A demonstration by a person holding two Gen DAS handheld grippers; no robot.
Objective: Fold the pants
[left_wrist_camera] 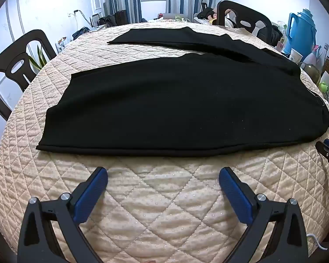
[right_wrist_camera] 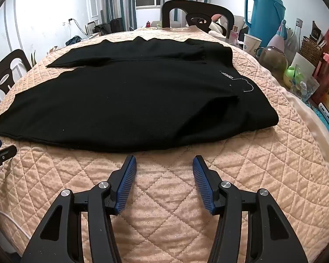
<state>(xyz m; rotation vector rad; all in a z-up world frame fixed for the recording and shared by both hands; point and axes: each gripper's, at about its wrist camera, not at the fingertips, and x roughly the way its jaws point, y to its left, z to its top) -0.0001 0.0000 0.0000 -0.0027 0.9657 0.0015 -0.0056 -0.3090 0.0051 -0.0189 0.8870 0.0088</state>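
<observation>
Black knit pants [left_wrist_camera: 175,100] spread flat on peach quilted surface [left_wrist_camera: 164,197], legs apart, ready for folding. Left claw [left_wrist_camera: 163,175], right claw [right_wrist_camera: 164,164]: both spread, empty, poised near hem edge.

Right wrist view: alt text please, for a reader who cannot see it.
Black pants lie spread flat on a quilted peach table cover, legs pointing left. The open right gripper hovers just short of their near edge, holding nothing; a blue thermos jug stands far right.

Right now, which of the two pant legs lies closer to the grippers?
The wide front leg, spread across the quilt just beyond both open grippers. The other leg lies behind it, angled away toward the far chairs, with a strip of quilt showing between them.
</observation>
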